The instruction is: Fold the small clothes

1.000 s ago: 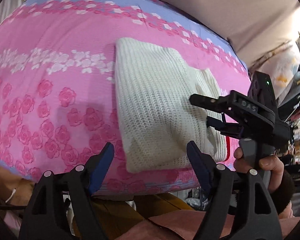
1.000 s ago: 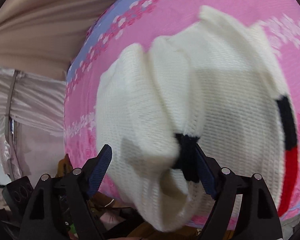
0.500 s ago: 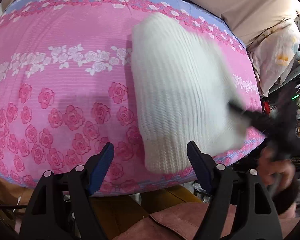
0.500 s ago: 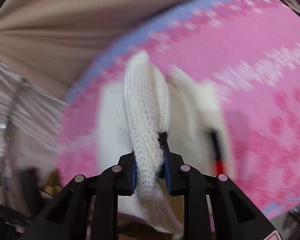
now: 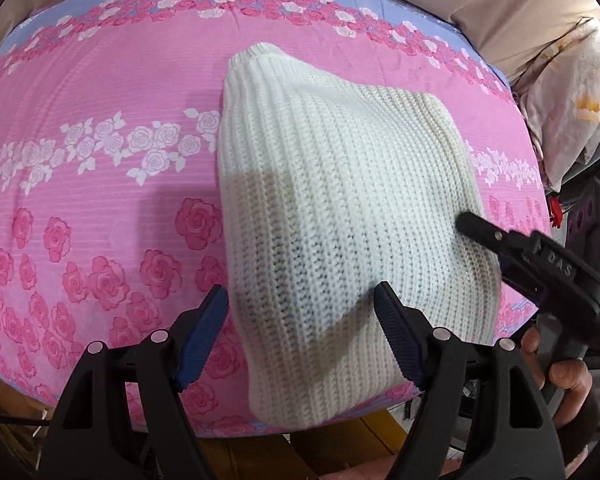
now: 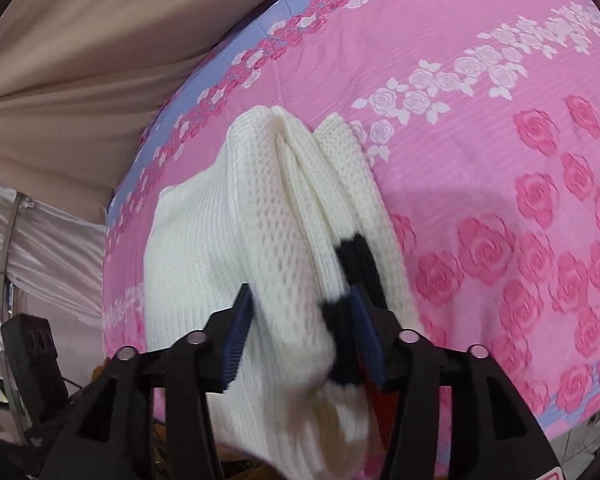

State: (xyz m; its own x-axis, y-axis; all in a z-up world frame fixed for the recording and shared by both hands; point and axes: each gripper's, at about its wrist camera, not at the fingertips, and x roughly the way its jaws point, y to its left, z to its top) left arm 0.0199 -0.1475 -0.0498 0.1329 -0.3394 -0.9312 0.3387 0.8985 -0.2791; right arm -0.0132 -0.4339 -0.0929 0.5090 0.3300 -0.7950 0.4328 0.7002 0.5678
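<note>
Right wrist view: right gripper [image 6: 300, 334], jaws just opening, straddles a fold of the white knit sweater [image 6: 228, 240] without clamping; left gripper [image 5: 300, 336] gapes empty.

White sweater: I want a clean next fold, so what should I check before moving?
1. Left gripper open and empty: ok.
2. Right gripper has let go: cannot tell. Its jaws have just been opening, with a fold of the sweater between its fingers.
3. Layers lying flat: not ok, ridges are bunched at the right gripper.
4. Sweater fully on the bedspread: not ok, its near end seems to hang over the edge.
5. Bare bedspread beside the sweater: ok.
</note>
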